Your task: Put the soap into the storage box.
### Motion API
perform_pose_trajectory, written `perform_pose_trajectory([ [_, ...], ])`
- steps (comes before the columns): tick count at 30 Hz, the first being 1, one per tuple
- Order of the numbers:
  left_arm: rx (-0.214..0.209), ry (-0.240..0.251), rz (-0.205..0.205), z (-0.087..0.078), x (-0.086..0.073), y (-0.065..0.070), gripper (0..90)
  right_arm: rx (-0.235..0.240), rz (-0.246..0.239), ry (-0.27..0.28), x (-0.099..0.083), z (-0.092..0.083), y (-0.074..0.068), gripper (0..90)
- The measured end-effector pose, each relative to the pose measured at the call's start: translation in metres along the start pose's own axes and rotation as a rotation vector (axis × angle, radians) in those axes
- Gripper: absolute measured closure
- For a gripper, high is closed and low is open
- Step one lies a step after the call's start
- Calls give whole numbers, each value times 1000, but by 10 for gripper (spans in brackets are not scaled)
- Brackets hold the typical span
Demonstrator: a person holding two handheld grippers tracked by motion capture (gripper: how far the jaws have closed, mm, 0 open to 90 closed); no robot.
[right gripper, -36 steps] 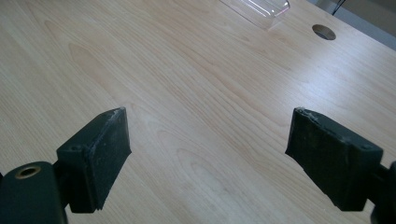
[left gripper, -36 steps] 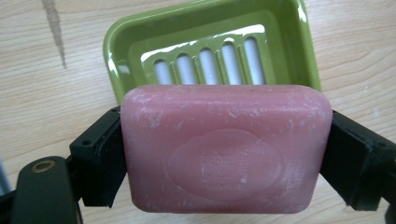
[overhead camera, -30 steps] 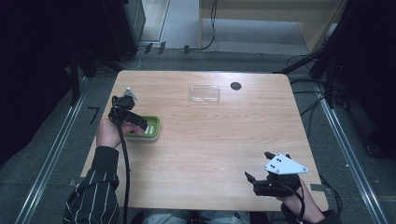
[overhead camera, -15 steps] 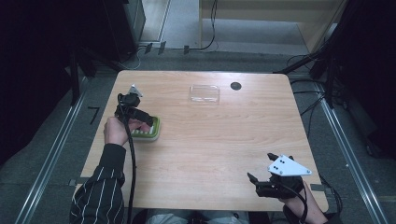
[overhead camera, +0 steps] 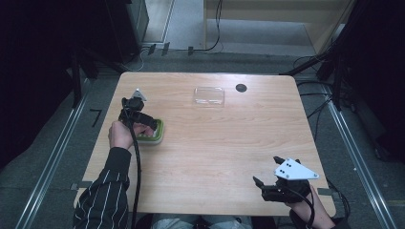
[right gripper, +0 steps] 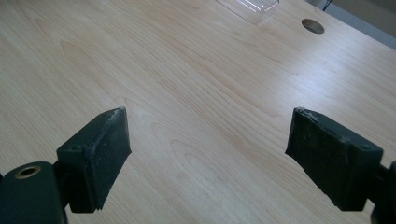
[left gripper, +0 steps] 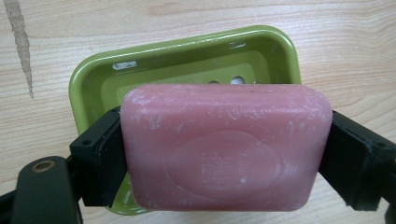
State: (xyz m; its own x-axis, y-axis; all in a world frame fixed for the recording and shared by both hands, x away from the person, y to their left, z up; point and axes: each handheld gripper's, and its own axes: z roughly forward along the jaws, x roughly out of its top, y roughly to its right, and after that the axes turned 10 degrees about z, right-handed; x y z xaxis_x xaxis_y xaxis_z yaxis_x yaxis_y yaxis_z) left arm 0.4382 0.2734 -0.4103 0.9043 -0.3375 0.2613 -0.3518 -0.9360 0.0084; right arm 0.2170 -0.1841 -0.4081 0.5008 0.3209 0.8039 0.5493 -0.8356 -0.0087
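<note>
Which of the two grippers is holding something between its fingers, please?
The left gripper, at the green soap dish, clamps a pink soap bar. The right gripper is open over bare table.

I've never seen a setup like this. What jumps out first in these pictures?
The pink rounded bar of soap, clamped in the left gripper just above a green plastic soap dish at the wooden table's left side. The right gripper waits open near the front right corner, and a clear plastic lid lies by the far edge.
</note>
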Motion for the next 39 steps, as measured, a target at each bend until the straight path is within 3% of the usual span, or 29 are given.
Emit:
perform_pose_trajectory([
  [10,0,-1,-22,9,0,-7,138,0,-3,1,-1,0,0,138],
  [21,32,-10,-21,15,3,-4,138,-3,-1,1,-1,-1,0,138],
  [39,38,-19,-38,23,2,-6,138,-3,-3,1,-1,-1,0,139],
])
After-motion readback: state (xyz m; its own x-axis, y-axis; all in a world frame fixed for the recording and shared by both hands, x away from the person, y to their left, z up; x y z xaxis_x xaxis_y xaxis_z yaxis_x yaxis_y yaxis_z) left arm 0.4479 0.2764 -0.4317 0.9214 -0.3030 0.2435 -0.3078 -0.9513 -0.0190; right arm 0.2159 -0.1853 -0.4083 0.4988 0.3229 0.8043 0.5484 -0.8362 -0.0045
